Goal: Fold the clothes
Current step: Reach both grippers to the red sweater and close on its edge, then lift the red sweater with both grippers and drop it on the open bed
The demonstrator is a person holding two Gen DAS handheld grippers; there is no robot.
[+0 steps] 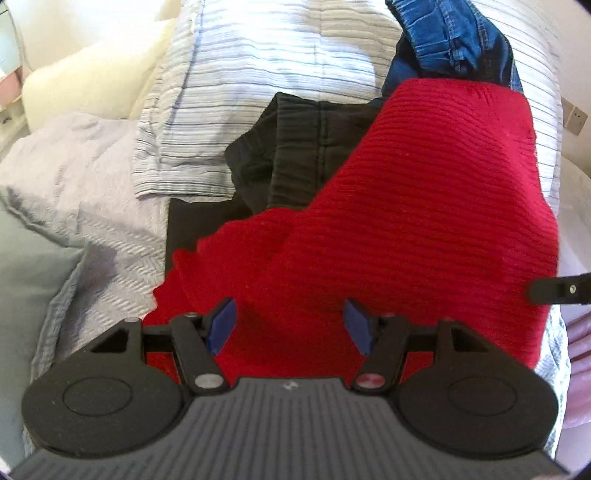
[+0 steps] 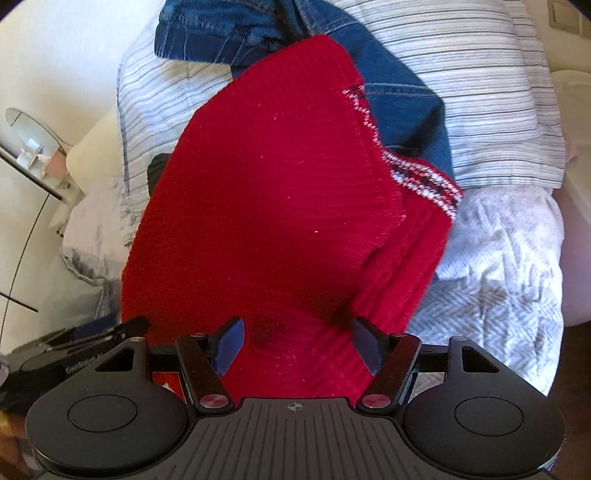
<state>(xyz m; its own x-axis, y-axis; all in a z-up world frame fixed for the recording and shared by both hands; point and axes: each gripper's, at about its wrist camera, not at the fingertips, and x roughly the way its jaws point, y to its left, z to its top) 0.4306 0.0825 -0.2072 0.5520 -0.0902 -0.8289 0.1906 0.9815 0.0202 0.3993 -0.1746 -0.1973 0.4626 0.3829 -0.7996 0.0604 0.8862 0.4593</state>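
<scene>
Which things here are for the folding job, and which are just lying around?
For the job:
red knitted sweater
blue jeans
black garment
left gripper, open
right gripper, open

Just lying about:
striped bedcover
cream pillow
round mirror

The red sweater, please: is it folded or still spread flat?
Partly folded: the red sweater shows a doubled layer along its striped hem, lying bunched over other clothes.

a bed [image 1: 110,229] covered by a pale grey herringbone spread carries a striped white duvet [image 1: 258,74]. on these lie blue jeans [image 2: 399,96], a black garment [image 1: 295,155] and a red knit sweater [image 2: 266,206].
</scene>
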